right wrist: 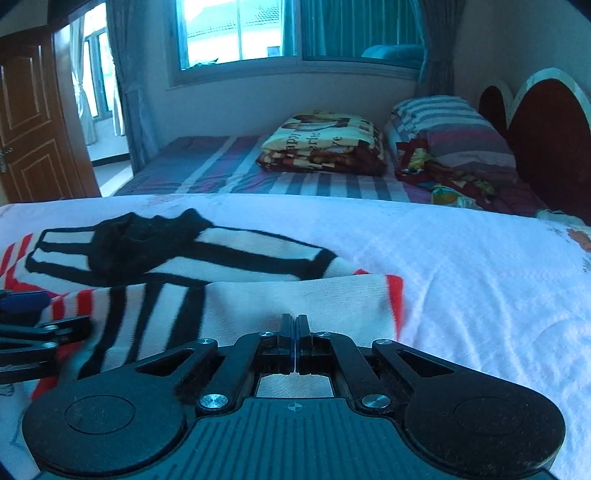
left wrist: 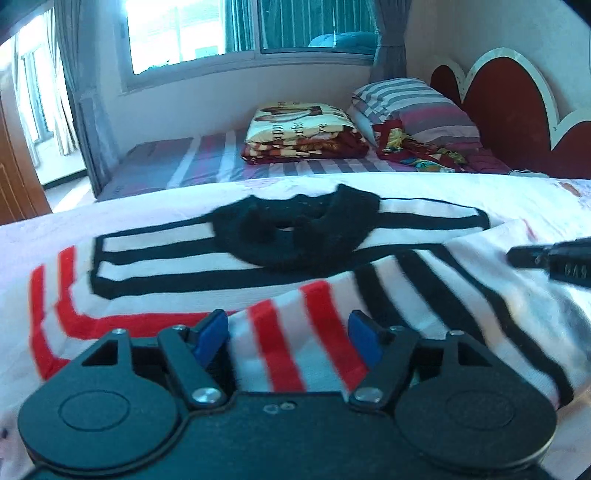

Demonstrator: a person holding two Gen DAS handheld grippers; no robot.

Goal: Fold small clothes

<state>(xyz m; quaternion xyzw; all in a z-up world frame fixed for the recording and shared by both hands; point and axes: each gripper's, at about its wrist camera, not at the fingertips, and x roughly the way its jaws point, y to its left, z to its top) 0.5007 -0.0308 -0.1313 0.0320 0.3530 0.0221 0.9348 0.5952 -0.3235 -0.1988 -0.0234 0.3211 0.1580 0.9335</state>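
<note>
while the left gripper (left wrist: 288, 332) is spread over a folded striped flap, the right gripper (right wrist: 294, 332) is pressed together, pinching the sweater (left wrist: 207, 258) hem (white cover (right wrist: 461, 258) beneath); folded blanket (left wrist: 303, 133) beyond.

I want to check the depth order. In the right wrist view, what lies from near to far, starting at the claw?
Right claw → striped sweater → white bedspread → striped bed sheet → folded blanket → window.
</note>
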